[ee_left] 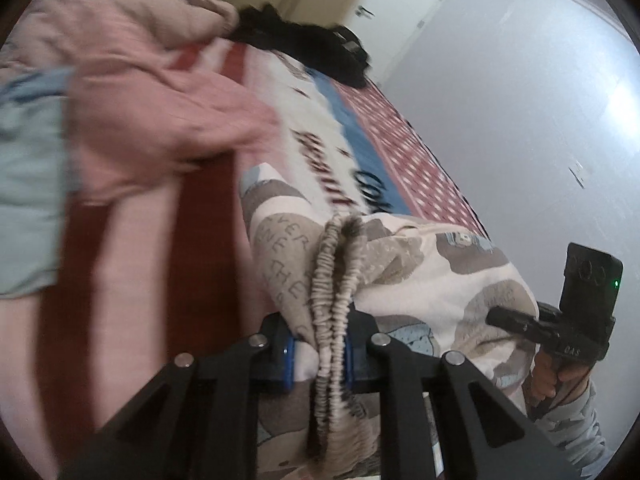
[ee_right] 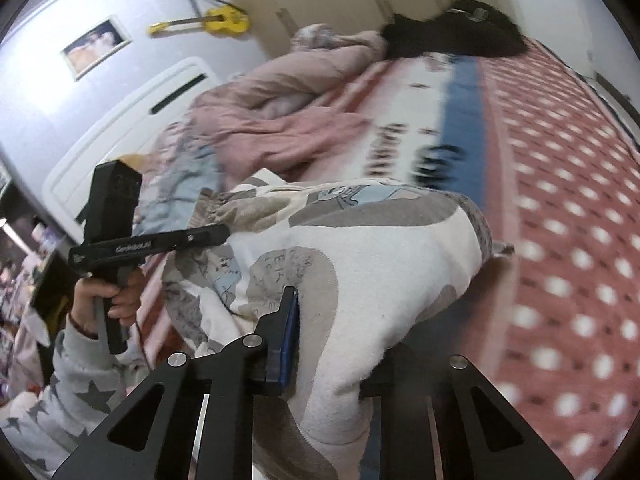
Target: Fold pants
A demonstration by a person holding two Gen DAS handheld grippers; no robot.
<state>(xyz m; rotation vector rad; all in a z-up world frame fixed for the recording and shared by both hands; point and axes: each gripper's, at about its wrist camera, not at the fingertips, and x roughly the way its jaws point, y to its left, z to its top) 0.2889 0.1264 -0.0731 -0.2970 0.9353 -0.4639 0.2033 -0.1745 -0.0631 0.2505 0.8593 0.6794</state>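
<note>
Both claws pinch cream, grey-and-blue printed cotton pants (ee_left: 420,264), lifted over the patterned bedspread (ee_right: 560,184).
Left gripper (ee_left: 318,354) clamps the gathered elastic waistband; right gripper (ee_right: 332,344) nips cloth; pants stretch between them.

Pants (ee_left: 420,276): I'm seeing them hanging between my two grippers, over the bed (ee_right: 560,184).
Quilt (ee_right: 280,120): lying bunched on the bed behind the pants.
Dark heap (ee_right: 452,36): sitting at the bed's far end, beyond the quilt.
</note>
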